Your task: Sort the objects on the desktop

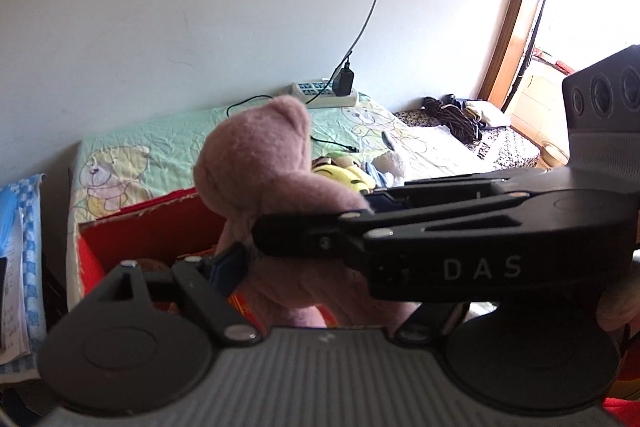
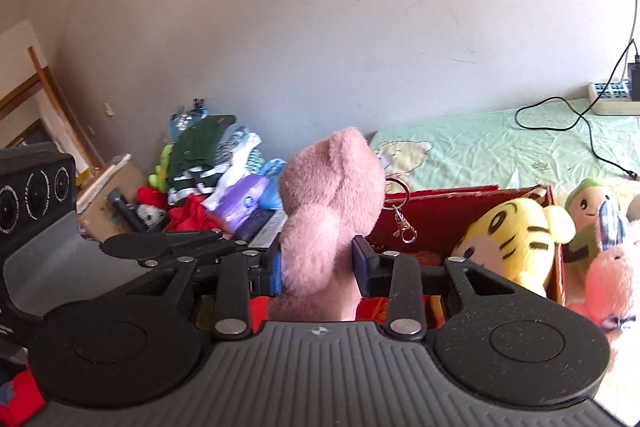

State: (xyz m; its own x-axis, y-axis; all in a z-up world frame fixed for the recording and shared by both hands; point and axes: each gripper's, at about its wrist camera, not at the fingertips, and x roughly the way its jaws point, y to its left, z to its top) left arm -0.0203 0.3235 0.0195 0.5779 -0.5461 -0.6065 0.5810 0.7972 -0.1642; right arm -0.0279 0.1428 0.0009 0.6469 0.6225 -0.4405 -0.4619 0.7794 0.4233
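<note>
A pink plush bear [image 1: 256,163] [image 2: 332,187] hangs upright over an open red box [image 1: 152,227] [image 2: 440,211]. My right gripper [image 2: 318,263] is shut on the bear's body, both blue pads pressed into the fur. In the left wrist view the right gripper [image 1: 320,215] reaches in from the right and covers much of my left gripper [image 1: 320,267]. The left gripper's left pad [image 1: 230,261] touches the bear's side, and its other finger is hidden. A metal keyring [image 2: 400,211] dangles from the bear.
A yellow striped plush [image 2: 512,239] [image 1: 344,175] leans in the box's right end. Green [image 2: 588,203] and pink [image 2: 612,275] plush toys lie just right of the box. A power strip [image 1: 320,93] with cables sits by the wall. Clothes and clutter [image 2: 200,163] pile up on the left.
</note>
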